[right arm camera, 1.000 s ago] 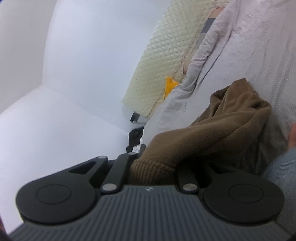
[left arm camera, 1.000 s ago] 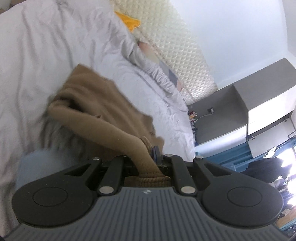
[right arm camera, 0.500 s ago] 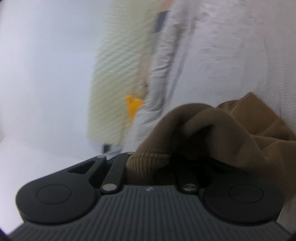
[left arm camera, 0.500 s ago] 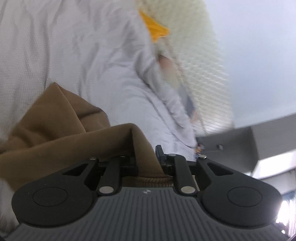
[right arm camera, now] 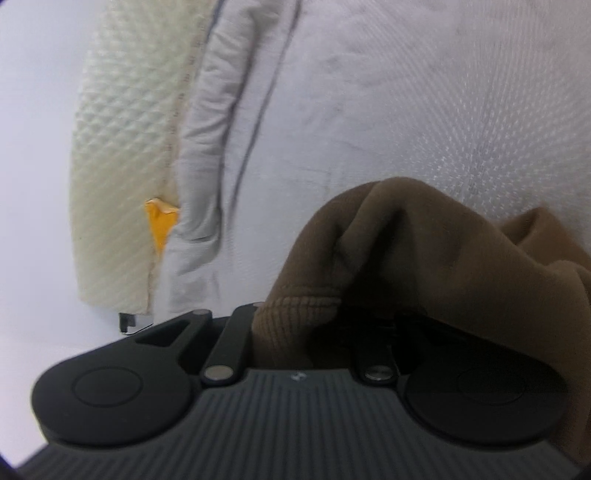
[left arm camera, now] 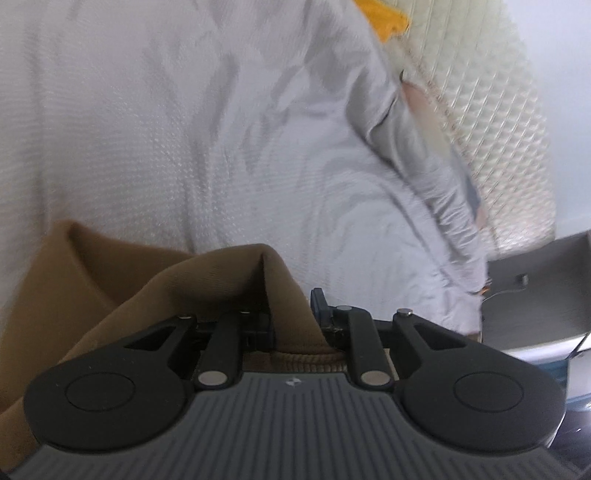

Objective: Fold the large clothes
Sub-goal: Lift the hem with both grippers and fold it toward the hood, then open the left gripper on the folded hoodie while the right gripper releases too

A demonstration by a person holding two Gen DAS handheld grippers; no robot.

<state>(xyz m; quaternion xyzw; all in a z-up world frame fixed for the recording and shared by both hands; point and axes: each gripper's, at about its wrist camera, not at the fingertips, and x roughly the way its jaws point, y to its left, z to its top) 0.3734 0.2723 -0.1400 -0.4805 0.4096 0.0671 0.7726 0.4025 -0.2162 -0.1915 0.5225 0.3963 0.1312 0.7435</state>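
Observation:
A brown knit garment with a ribbed hem hangs over the white bed sheet. My left gripper is shut on its ribbed edge, and the cloth rises in a fold between the fingers. In the right wrist view the same brown garment drapes over my right gripper, which is shut on another part of the ribbed hem. The cloth hides the right gripper's fingertips. Both views are blurred.
A cream quilted mattress pad stands against the wall, also in the right wrist view. A yellow item lies beside it. A bunched grey duvet runs along the bed edge. A grey cabinet is at right.
Both grippers have swung over the bed with the brown garment held. The views now look more down at the sheet, and less of the garment shows ahead.

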